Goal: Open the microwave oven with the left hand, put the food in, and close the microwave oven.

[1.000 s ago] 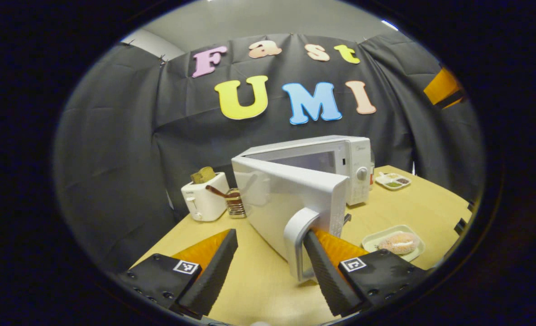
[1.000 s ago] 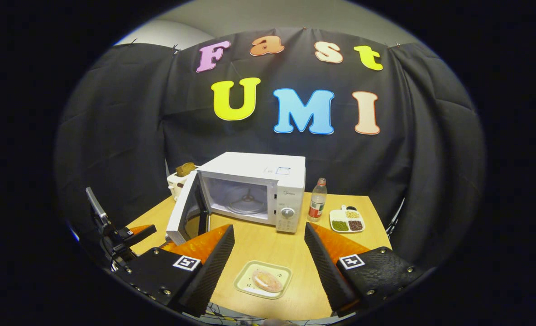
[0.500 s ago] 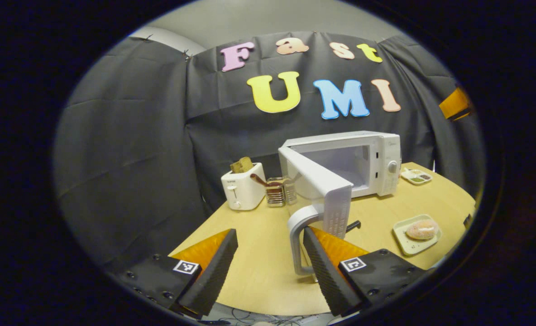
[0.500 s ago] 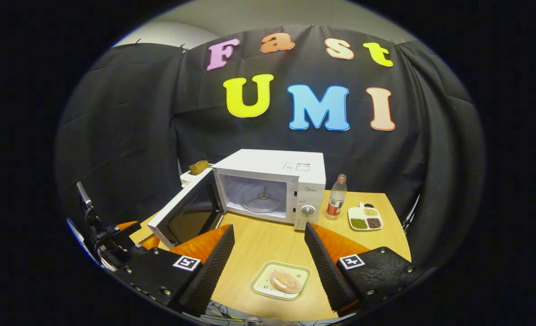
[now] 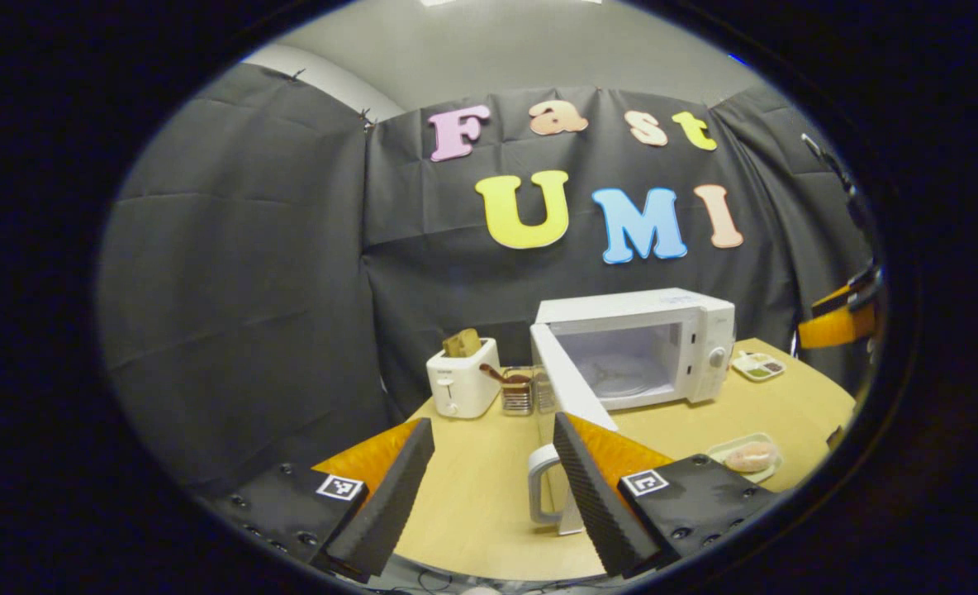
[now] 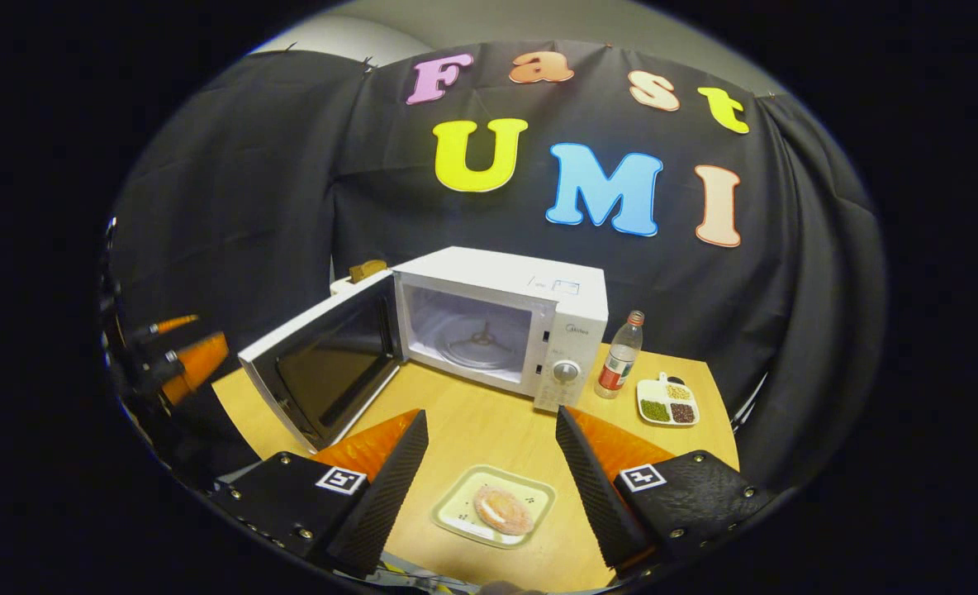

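1. A toaster, bottle and sectioned dish flank the microwave, whose door stands wide open.
2. The food lies on its tray, between the right gripper's spread fingers.
3. The left gripper, also spread, sits beside the door handle, gripping nothing.

I see a white microwave oven with dark door glass, a pale green tray between my jaws, and a light wood table.

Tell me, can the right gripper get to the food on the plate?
Probably yes. The right gripper is open just above the food on its plate, with nothing between them.
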The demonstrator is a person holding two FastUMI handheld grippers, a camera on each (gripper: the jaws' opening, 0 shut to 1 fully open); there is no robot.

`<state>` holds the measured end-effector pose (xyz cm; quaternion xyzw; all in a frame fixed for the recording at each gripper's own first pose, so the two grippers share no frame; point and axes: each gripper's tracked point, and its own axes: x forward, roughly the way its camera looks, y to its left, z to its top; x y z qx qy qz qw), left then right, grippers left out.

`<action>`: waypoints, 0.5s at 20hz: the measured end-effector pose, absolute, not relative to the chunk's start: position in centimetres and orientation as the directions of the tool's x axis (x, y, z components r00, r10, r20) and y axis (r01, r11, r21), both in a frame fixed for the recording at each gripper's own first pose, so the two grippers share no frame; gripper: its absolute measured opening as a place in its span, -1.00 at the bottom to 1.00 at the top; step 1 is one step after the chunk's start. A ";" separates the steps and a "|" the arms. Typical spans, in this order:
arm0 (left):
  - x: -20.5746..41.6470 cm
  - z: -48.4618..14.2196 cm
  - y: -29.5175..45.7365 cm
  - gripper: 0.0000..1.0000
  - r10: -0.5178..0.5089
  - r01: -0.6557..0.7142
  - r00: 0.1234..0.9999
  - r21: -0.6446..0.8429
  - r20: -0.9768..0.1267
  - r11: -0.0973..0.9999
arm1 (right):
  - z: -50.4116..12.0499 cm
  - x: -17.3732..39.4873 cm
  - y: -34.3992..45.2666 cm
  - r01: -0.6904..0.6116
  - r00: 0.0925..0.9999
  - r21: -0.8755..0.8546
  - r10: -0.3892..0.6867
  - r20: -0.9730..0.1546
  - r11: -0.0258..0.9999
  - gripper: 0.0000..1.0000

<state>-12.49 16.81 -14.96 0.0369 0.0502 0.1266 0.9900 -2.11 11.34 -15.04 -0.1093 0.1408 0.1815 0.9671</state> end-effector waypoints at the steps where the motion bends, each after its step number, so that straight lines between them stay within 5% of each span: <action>1: -12.4 -13.9 16.4 0.93 0.243 -0.237 0.967 0.082 -0.079 0.968 | -16.3 -2.1 10.8 -0.385 0.892 -0.188 0.311 -0.329 0.904 0.91; 10: -10.0 -7.4 12.6 1.00 0.192 -0.192 0.981 0.036 -0.018 0.981 | -30.2 -1.9 9.1 -0.478 0.832 -0.388 0.266 -0.486 0.788 0.92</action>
